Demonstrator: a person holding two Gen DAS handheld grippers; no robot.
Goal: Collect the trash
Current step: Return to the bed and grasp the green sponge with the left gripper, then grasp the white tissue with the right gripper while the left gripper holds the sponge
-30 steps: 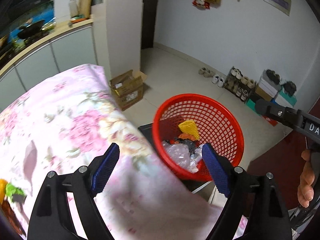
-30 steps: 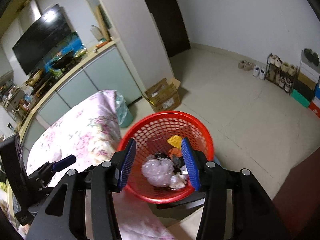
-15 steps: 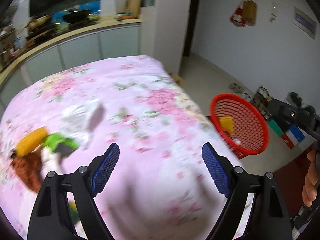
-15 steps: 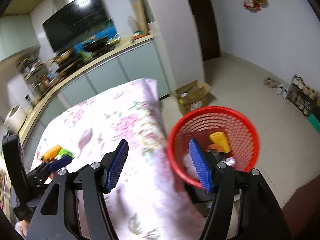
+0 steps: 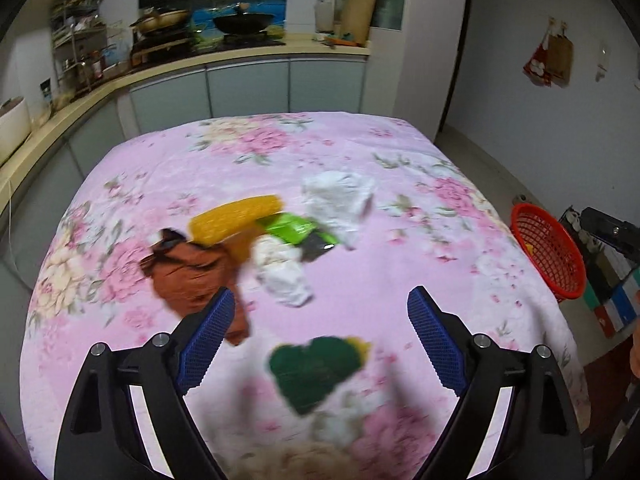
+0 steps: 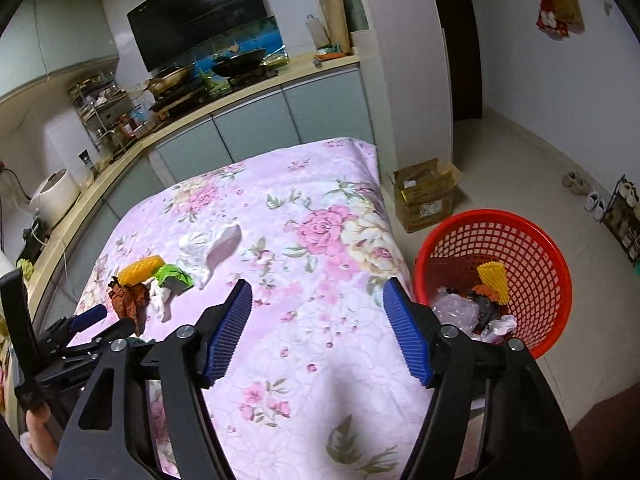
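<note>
Trash lies in a loose cluster on the flower-print tabletop: a yellow foam net, a green wrapper, crumpled brown paper, white tissue, a second white wad and a dark green piece closest to the left gripper. The red basket stands on the floor off the tabletop's right edge and already holds several pieces.

Both grippers are empty. The left gripper is spread wide and opening over the cluster; the right gripper is opening above bare cloth, with nothing between its jaws.

Recommended procedure:
1. Select one piece per gripper. The dark green piece is the closest target for the left.
2. Lower the jaws so they straddle the piece, then close. Avoid pinching the cloth beneath.
3. Soft tissue compresses easily; close fully before lifting.
4. Carry each piece over the basket rim before releasing.
</note>
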